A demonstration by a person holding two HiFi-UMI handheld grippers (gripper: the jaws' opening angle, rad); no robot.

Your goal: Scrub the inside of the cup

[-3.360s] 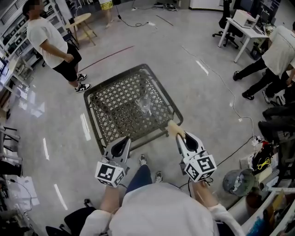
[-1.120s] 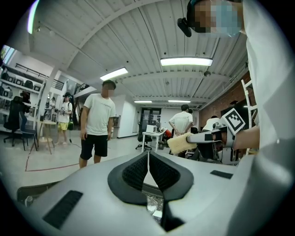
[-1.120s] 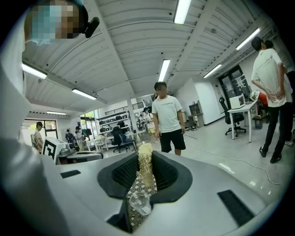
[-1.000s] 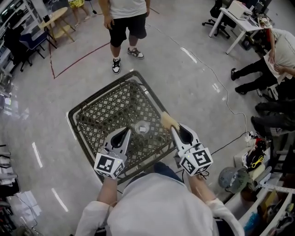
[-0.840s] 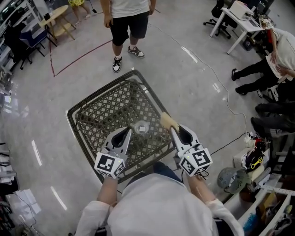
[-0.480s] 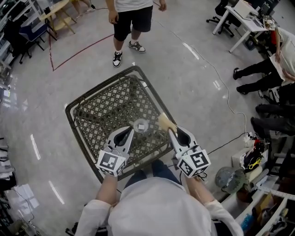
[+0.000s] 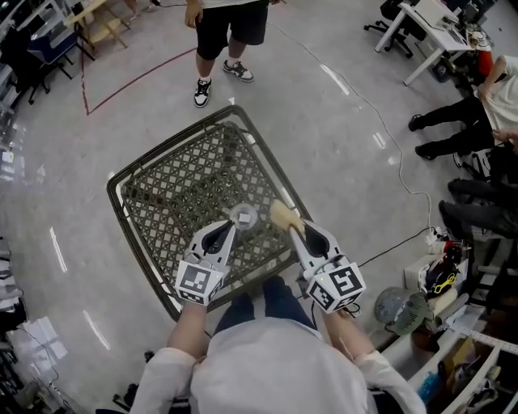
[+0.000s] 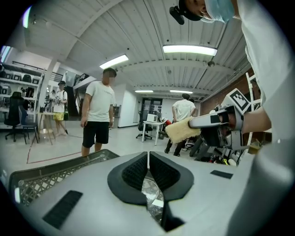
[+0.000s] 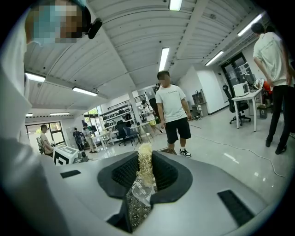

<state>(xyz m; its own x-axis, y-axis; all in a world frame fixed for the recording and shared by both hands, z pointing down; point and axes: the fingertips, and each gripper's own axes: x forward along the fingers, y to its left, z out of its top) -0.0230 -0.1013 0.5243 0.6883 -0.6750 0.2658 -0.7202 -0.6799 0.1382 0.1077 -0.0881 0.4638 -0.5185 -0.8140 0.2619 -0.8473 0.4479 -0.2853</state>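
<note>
A clear cup (image 7: 244, 216) stands on the dark metal lattice table (image 7: 170, 182), near its front right part. My left gripper (image 7: 229, 230) is shut just to the near left of the cup, with nothing showing between its pads (image 8: 138, 168). Through the gap under its jaws I see part of the cup (image 8: 154, 203). My right gripper (image 7: 293, 232) is shut on a yellow sponge (image 7: 283, 214), which sticks out past the tips to the right of the cup. The sponge (image 9: 144, 163) stands upright between the black pads, and it (image 8: 182, 130) also shows in the left gripper view.
A person (image 7: 227, 20) stands on the floor just beyond the table's far corner. Seated people (image 7: 477, 97) and a desk (image 7: 429, 24) are at the right. A cable (image 7: 405, 198) runs over the floor, and clutter (image 7: 441, 271) lies at the lower right.
Both grippers have moved forward over the table's near edge, closer to the cup. The sponge now sits right beside the cup. The jaws stay shut.
</note>
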